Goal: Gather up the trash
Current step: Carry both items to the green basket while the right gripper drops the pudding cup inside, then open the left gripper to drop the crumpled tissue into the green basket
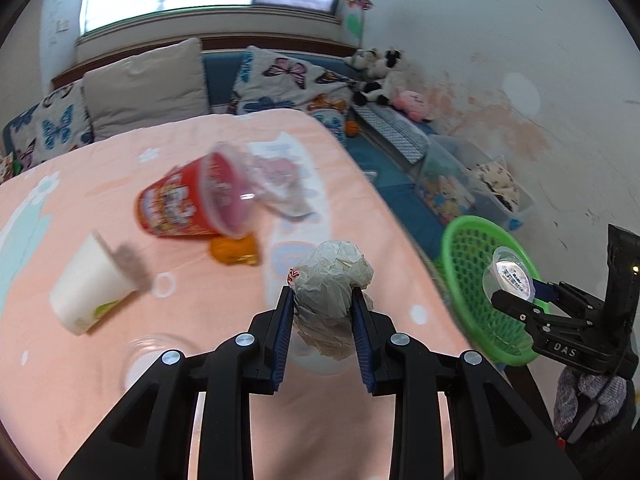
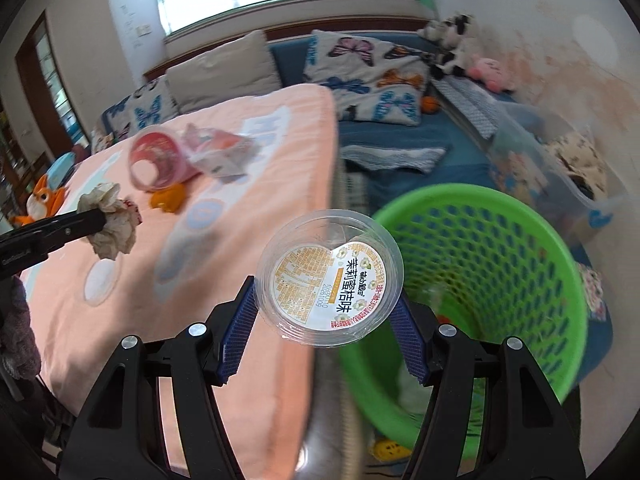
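In the left wrist view, the left gripper (image 1: 323,300) fills the lower centre of the frame, its blue pads clamped on a crumpled paper ball (image 1: 334,276). The ball bulges up above the fingertips and hangs down between them, so its long axis runs roughly along the fingers, toward the top of the frame. It is held above the peach tablecloth (image 1: 180,168).

In the right wrist view, the right gripper (image 2: 326,300) grips a clear plastic cup (image 2: 330,276) by its sides. The cup's printed round end faces the camera, so its axis points along the fingers. It sits at centre frame, over the table edge and just left of the green mesh basket (image 2: 492,280), which stands off the table at the right with its mouth turned toward the camera.

Farther on the cloth in the left view, a white paper cup (image 1: 90,284) lies on its side at lower left, mouth toward the right. Beyond it a red snack tub (image 1: 188,200) lies tipped over, its open mouth facing right, with an orange scrap (image 1: 234,250) touching its near side and a clear crumpled wrapper (image 1: 280,180) at its mouth.

Behind the table, butterfly cushions (image 1: 288,80) line a blue sofa, with plush toys (image 1: 376,76) at upper right.
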`<state>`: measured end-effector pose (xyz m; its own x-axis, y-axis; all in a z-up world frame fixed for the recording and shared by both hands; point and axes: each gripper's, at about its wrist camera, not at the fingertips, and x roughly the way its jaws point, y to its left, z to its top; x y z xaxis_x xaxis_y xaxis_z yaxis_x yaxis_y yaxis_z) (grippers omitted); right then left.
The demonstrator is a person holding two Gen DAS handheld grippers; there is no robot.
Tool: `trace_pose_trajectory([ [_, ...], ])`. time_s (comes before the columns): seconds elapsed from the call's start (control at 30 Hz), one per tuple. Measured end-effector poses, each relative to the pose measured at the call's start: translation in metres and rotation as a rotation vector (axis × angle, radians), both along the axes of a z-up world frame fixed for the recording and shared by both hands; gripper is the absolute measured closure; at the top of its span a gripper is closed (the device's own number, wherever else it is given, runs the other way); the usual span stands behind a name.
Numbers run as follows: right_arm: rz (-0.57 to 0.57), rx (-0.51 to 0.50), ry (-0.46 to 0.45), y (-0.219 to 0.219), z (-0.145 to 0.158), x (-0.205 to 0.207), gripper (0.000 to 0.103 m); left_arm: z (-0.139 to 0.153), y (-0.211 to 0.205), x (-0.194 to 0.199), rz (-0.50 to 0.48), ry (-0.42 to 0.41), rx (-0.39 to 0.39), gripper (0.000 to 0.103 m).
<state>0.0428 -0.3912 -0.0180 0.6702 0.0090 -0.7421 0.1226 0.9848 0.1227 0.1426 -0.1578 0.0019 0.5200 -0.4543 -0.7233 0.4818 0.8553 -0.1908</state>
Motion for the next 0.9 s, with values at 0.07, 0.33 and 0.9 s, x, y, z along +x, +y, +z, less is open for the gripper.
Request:
trace_pose_trajectory([
  [0.07, -0.029, 0.001, 0.003, -0.014, -0.001, -0.007, 0.039, 0.001, -0.015, -0.003, -0.026, 0.000, 0.002, 0.075],
  [0.33, -0.122, -0.003, 0.013, -0.058, -0.007, -0.027, 0.039, 0.004, -0.062, -0.015, -0.107, -0.007, 0.017, 0.075],
  [0.9, -0.202, 0.032, 0.010, -0.107, -0.016, -0.050, 0.034, 0.002, -0.144, -0.033, -0.230, -0.010, 0.066, 0.075],
])
